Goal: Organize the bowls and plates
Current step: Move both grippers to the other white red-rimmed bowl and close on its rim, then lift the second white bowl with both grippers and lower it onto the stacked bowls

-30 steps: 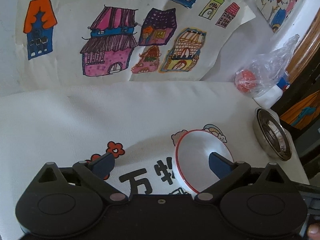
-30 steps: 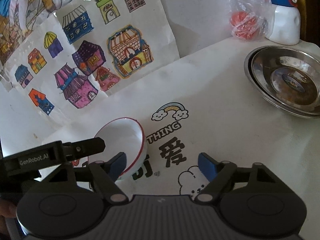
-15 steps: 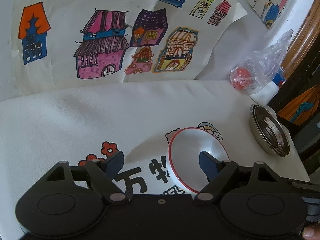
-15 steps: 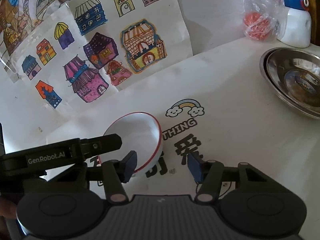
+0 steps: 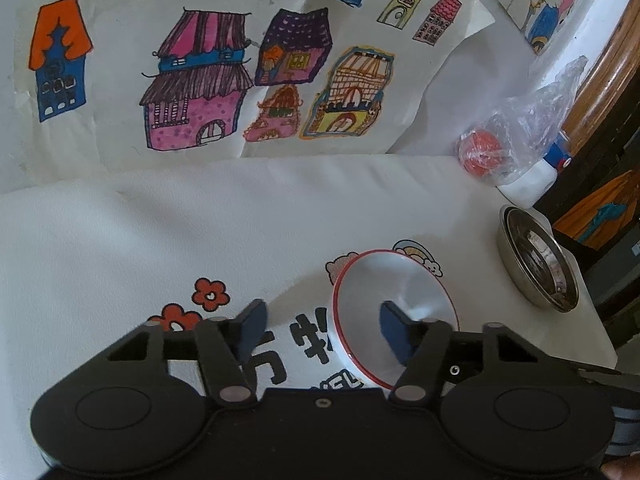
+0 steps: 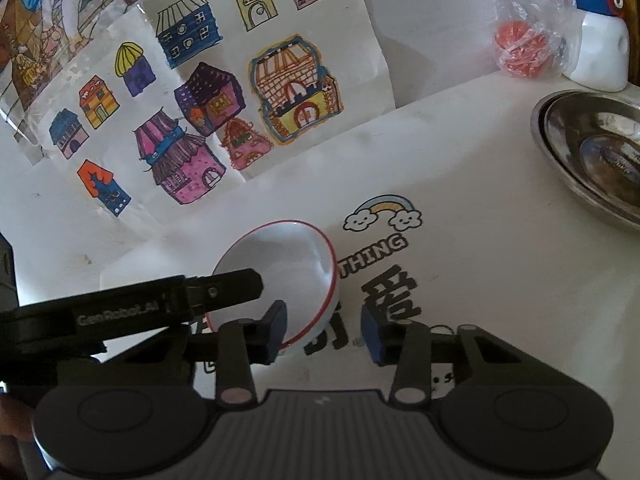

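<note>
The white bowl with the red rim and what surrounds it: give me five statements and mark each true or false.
1. The white bowl has a red rim. True.
2. The bowl is stacked inside the steel dishes. False: it sits apart from them, on the printed tablecloth.
3. The right gripper has its jaws open, one on each side of the bowl's rim. True.
4. The left gripper is shut tight. False: its jaws are apart, with one finger inside the bowl.
5. The orange-red thing lies bare on the cloth. False: it is inside a clear plastic bag.
</note>
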The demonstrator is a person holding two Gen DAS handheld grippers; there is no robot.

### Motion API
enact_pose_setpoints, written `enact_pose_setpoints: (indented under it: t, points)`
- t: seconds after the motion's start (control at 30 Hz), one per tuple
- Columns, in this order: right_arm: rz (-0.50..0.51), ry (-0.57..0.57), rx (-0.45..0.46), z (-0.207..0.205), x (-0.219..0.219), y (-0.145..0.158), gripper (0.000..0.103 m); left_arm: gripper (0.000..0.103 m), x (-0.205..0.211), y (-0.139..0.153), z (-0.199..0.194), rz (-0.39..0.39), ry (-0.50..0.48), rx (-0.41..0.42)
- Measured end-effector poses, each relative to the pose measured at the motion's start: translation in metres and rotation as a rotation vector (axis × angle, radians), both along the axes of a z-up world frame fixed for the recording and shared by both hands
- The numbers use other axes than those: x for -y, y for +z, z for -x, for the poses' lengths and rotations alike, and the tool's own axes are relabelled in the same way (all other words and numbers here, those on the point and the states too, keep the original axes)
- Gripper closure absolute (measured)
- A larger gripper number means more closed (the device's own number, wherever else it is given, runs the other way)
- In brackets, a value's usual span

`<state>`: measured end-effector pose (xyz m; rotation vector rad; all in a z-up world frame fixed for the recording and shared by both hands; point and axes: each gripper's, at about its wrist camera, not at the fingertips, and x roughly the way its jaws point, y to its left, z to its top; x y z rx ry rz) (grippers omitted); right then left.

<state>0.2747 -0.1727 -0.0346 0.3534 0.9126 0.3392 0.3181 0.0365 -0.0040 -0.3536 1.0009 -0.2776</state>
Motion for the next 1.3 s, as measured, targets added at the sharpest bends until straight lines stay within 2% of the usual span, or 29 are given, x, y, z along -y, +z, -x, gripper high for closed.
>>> enact_pose_setpoints:
  t: [0.07, 0.13, 0.23, 0.4, 0.5, 0.77, 1.3]
  points:
    - [-0.011, 0.009, -0.004, 0.0, 0.0, 0.0, 0.069, 0.052, 0.002, 0.0, 0.0, -0.002, -0.01, -0.003]
    - [-0.024, 0.013, -0.008, 0.001, -0.001, -0.001, 0.073, 0.069, 0.004, 0.0, 0.0, -0.01, -0.025, -0.009]
    - [-0.044, 0.002, -0.013, 0.0, 0.0, 0.0, 0.074, 0.075, 0.006, -0.001, 0.001, -0.029, -0.039, -0.002]
    - [-0.065, -0.008, -0.018, 0.001, 0.003, 0.0, 0.078, 0.089, 0.006, -0.002, 0.0, -0.003, -0.049, -0.011]
    - [-0.062, -0.016, -0.019, 0.003, 0.004, 0.001, 0.081, 0.091, 0.009, 0.001, 0.004, -0.023, -0.049, 0.005]
    - [-0.079, -0.027, -0.015, 0.018, 0.008, 0.01, 0.086, 0.093, 0.005, 0.016, 0.02, -0.014, -0.045, 0.015]
    - [-0.077, -0.001, 0.123, 0.086, 0.001, 0.082, 0.086, 0.093, -0.012, 0.095, 0.086, -0.009, -0.029, 0.156]
